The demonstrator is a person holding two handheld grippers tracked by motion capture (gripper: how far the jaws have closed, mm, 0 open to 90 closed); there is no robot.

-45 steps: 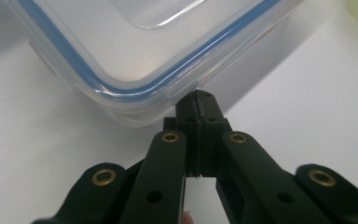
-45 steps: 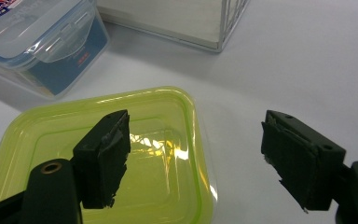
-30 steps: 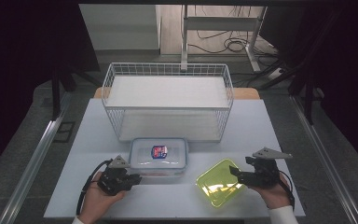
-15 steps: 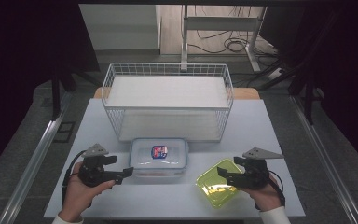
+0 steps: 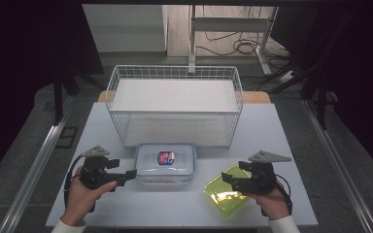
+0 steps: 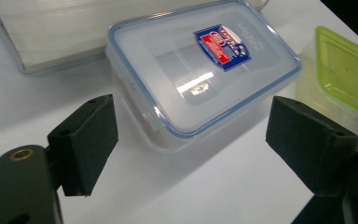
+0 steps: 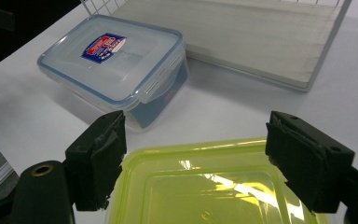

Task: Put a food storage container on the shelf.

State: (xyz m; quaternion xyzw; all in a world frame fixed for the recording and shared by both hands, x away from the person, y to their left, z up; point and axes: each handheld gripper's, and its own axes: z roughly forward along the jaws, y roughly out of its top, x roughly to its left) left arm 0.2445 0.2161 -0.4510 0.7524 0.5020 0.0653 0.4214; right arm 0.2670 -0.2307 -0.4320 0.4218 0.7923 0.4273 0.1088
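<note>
High view: my left gripper (image 5: 126, 177), jaws just opened, sits at nine o'clock of the clear box (image 5: 165, 164); right gripper (image 5: 228, 180) gapes over the green box (image 5: 223, 198).

On the table (image 5: 272, 121), a wire basket (image 5: 175, 104) stands toward the far edge. A clear box (image 5: 165, 164) sits before it, near the front edge. The left gripper (image 5: 129, 177), open, points at the box. The right gripper (image 5: 227, 180) hangs over a green box (image 5: 223, 200) by the front right corner.
</note>
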